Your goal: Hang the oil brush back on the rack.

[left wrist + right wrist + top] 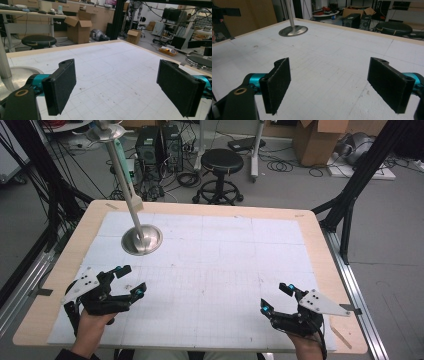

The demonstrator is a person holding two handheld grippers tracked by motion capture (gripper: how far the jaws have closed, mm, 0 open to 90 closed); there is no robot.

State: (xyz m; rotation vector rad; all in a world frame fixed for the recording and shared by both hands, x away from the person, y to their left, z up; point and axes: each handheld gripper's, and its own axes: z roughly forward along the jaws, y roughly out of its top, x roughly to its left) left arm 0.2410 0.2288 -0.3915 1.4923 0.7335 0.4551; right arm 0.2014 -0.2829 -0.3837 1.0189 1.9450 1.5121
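While your left gripper (pixel 127 280) rests with jaws wide apart and nothing between them, the metal stand (pixel 142 240) lies just ahead of it, its round base on the gridded mat (pixel 225 270) (pole rising upright). Your right gripper (pixel 277 299), also spread and empty, is well apart from it, so the left hand is nearer.

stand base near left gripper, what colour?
Shiny silver metal stand base, clearest in the high view, just ahead of the left gripper.

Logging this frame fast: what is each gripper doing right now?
Left gripper: open, jaws wide apart, holding nothing.
Right gripper: open, jaws wide apart, holding nothing.
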